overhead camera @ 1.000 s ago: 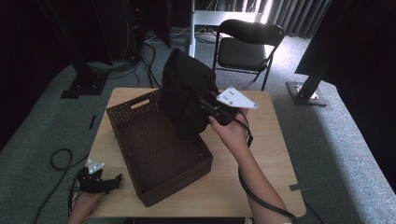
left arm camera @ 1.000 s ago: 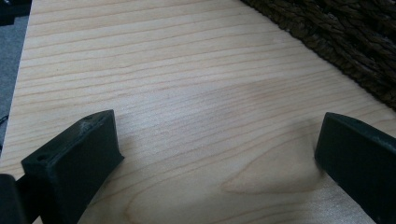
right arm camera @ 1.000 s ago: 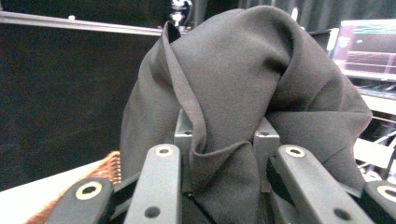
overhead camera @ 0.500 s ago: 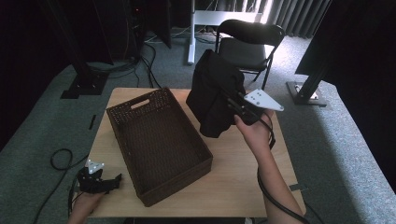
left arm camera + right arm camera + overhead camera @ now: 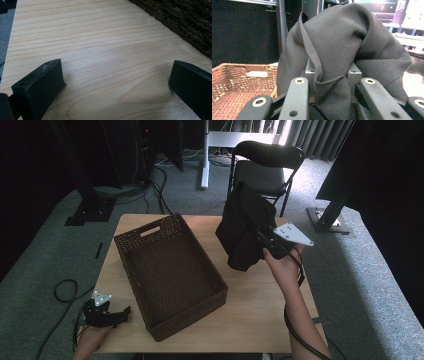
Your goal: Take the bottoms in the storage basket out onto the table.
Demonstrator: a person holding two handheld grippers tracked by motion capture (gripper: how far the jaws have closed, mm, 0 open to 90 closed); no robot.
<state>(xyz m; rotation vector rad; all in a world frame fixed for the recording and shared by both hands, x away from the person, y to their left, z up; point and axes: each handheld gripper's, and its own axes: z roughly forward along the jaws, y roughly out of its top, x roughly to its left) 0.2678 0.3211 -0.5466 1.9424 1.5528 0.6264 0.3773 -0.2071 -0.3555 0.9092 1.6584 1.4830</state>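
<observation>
— Cloth: where, high view?
— One dark cloth (image 5: pixel 246 227) hangs right of centre over the table (image 5: pixel 260 300), pinched by the right gripper (image 5: pixel 264 245); one wicker basket (image 5: pixel 170 272) sits empty. I judge it mid-carry; next, lower and release.
— Left gripper view?
— Left gripper (image 5: pixel 115 82): jaws spread over bare wood.
— Right gripper view?
— Jaws pressed on a fold of that one cloth.

The basket (image 5: pixel 170 275) sits on the table (image 5: pixel 250 310), filling its left and centre. Right of it, the cloth (image 5: pixel 245 230) hangs above the table's upper right (clear of the basket), gripped by the right gripper (image 5: pixel 267 245). The left gripper (image 5: pixel 107 315) rests at the lower-left table corner, just beside the basket. A chair (image 5: pixel 265 165) stands behind the table, at upper centre.
</observation>
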